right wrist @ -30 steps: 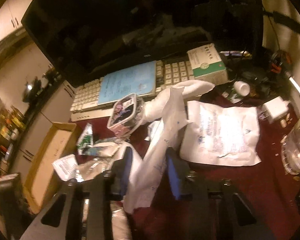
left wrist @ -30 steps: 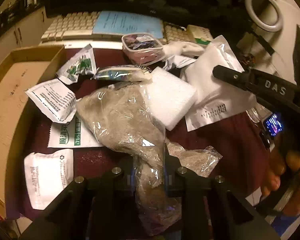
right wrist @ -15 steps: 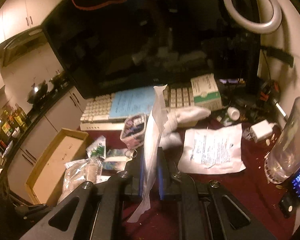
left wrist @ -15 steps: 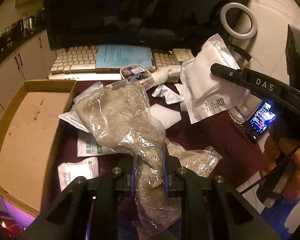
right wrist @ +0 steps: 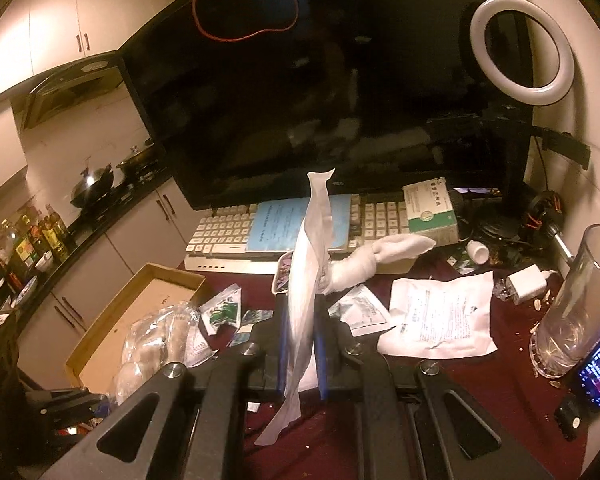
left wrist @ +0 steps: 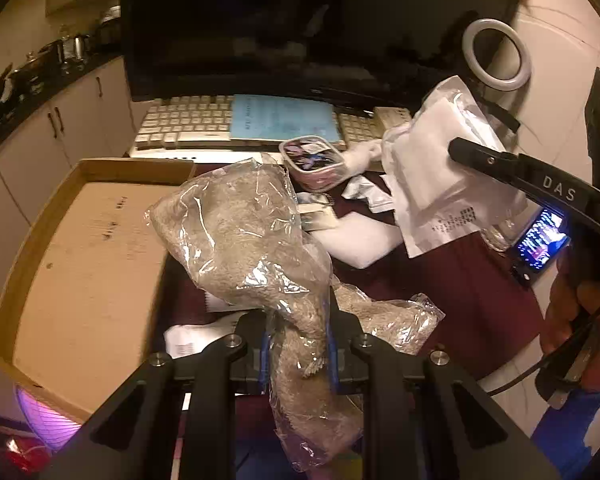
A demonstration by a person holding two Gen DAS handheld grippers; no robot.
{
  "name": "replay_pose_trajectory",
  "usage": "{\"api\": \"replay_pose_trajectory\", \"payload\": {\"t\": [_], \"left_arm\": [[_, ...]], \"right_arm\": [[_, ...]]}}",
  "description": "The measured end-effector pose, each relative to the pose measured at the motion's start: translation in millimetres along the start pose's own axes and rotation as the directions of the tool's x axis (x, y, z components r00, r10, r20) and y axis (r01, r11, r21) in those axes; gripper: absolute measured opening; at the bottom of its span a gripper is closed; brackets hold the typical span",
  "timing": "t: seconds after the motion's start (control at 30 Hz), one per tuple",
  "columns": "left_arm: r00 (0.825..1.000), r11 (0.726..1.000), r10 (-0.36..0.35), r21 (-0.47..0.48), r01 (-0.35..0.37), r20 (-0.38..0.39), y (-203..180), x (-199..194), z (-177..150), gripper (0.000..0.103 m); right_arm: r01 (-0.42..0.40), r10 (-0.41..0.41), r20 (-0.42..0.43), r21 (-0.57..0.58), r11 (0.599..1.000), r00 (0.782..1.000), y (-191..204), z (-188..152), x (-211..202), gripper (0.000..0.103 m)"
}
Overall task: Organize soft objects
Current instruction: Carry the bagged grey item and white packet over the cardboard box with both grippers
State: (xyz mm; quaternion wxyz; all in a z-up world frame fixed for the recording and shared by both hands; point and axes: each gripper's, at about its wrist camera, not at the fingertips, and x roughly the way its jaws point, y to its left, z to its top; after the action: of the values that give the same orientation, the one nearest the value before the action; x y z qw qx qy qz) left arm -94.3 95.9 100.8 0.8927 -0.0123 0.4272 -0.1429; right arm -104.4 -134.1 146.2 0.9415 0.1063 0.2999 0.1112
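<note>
My left gripper (left wrist: 296,344) is shut on a clear plastic bag of grey cloth (left wrist: 244,240) and holds it in the air by the right edge of the open cardboard box (left wrist: 80,248); the bag also shows in the right wrist view (right wrist: 156,344). My right gripper (right wrist: 300,348) is shut on a flat white packet (right wrist: 306,276), held up edge-on above the dark red table; the packet shows in the left wrist view (left wrist: 436,168). A second bag of grey cloth (left wrist: 392,320) lies on the table. A rolled white cloth (right wrist: 380,258) lies by the keyboard.
A monitor (right wrist: 320,100) and a keyboard (right wrist: 228,232) with a blue booklet (left wrist: 284,118) stand at the back. A small plastic tub (left wrist: 314,158), white packets (right wrist: 440,316), green sachets (right wrist: 220,312), a glass (right wrist: 572,300), a phone (left wrist: 542,240) and a ring light (right wrist: 520,46) crowd the table.
Both grippers have risen further with their loads. The left one has carried the bag of grey cloth leftward toward the cardboard box. The right one has lifted the white packet higher.
</note>
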Motion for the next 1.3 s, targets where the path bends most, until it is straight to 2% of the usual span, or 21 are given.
{"api": "replay_pose_trajectory", "payload": {"t": [0.37, 0.67, 0.9, 1.1, 1.3], "left_arm": [[0.998, 0.998, 0.052, -0.034, -0.051, 0.024, 42.4, -13.0, 0.9, 0.022], [0.987, 0.981, 0.157, -0.115, -0.155, 0.015, 106.2, -16.8, 1.7, 0.022], [0.986, 0.968, 0.165, -0.19, -0.165, -0.014, 149.2, -5.6, -2.8, 0.022], [0.986, 0.96, 0.167, -0.223, -0.169, -0.026, 169.7, 0.5, -4.7, 0.022], [0.986, 0.957, 0.157, -0.239, -0.165, -0.052, 178.6, 10.8, -7.3, 0.022]], "right_arm": [[-0.076, 0.075, -0.037, -0.045, 0.996, 0.997, 24.1, 1.3, 17.5, 0.012], [-0.165, 0.159, -0.088, -0.06, 0.985, 0.983, 54.3, 2.7, 46.0, 0.012], [-0.225, 0.213, -0.128, -0.088, 0.97, 0.969, 88.6, 5.8, 70.8, 0.012], [-0.316, 0.296, -0.182, -0.09, 0.945, 0.938, 129.6, 8.5, 104.8, 0.012], [-0.406, 0.381, -0.279, -0.034, 0.913, 0.881, 163.4, 4.9, 158.3, 0.012]]}}
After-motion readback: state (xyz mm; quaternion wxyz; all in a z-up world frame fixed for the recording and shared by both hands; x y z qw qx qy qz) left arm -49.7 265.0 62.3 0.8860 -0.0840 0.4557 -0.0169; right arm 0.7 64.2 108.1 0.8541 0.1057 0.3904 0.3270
